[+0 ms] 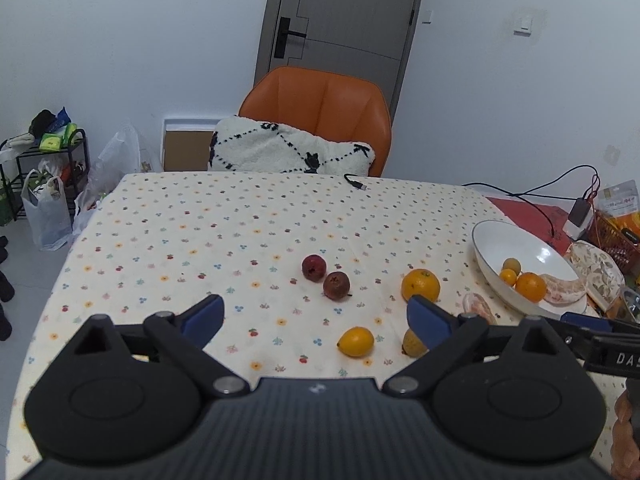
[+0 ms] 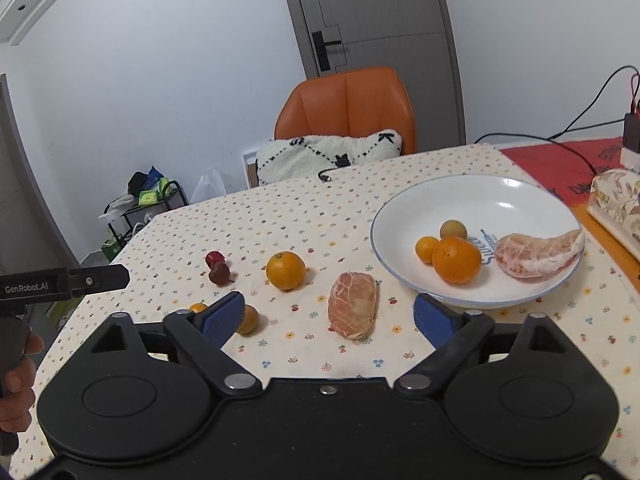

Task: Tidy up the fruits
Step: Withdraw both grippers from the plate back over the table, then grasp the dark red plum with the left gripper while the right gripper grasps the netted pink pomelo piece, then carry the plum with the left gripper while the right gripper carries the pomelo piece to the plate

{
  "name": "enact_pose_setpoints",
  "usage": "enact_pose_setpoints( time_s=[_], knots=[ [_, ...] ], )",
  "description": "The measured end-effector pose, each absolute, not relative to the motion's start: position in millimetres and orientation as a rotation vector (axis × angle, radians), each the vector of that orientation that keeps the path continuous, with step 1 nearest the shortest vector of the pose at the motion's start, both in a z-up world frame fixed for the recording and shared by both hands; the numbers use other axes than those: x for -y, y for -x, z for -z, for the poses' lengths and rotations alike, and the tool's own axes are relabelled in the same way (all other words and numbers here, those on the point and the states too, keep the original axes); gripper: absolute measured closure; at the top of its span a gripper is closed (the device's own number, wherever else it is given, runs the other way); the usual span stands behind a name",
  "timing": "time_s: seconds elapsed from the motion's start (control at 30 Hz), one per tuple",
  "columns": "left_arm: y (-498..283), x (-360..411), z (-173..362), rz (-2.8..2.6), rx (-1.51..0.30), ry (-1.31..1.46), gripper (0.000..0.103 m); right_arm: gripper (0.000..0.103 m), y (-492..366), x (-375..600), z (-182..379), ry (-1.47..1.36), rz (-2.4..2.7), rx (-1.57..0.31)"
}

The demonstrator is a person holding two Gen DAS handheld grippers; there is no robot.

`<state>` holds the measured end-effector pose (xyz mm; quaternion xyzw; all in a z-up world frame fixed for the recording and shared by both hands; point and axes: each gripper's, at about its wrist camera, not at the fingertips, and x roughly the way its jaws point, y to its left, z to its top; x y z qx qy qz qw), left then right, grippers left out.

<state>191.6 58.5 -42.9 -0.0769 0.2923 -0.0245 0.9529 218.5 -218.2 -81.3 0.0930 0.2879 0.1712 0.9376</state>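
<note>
A white plate (image 2: 400, 216) holds an orange (image 2: 456, 259), two small citrus fruits and a peeled pomelo wedge (image 2: 536, 254). On the flowered tablecloth lie a peeled pomelo piece (image 2: 354, 310), an orange (image 2: 285, 270), two dark red fruits (image 2: 219, 273), a small yellow fruit (image 1: 355, 341) and a brownish one (image 2: 247, 319). My right gripper (image 2: 330, 314) is open, with the pomelo piece between its fingers just ahead. My left gripper (image 1: 316, 316) is open and empty, above the small yellow fruit. The plate also shows in the left wrist view (image 1: 492, 240).
An orange chair (image 1: 320, 108) with a white cushion stands behind the table. Black cables (image 1: 356, 182), a red cloth and a patterned box (image 2: 616, 204) lie at the right. A rack with bags stands on the floor at the left.
</note>
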Motion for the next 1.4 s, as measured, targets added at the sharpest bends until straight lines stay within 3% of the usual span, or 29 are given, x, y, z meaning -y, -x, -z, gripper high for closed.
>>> enact_pose_setpoints(
  time_s=[0.2,0.37,0.6,1.2,1.3,1.4],
  knots=[
    [-209.2,-52.5,52.6,0.042,-0.62,0.138,0.021,0.023,-230.7,213.3,92.7,-0.184,-0.35,-0.621],
    [-228.2,-46.6,61.0,0.05,-0.663,0.138,0.039,0.028,-243.5,211.0,99.4,-0.166,-0.332,-0.654],
    [-253.4,-39.7,70.8,0.057,-0.712,0.139,0.063,0.047,-258.2,208.4,110.7,-0.165,-0.333,-0.713],
    [-298.3,-28.3,90.4,0.022,-0.769,0.119,0.069,0.063,-272.4,198.4,117.3,-0.131,-0.316,-0.74],
    [-300.4,-25.9,90.7,0.021,-0.768,0.106,0.079,0.063,-274.5,196.6,117.0,-0.125,-0.316,-0.74],
    [-299.2,-26.5,90.9,0.024,-0.76,0.111,0.081,0.069,-276.6,195.1,117.1,-0.121,-0.308,-0.739]
  ],
)
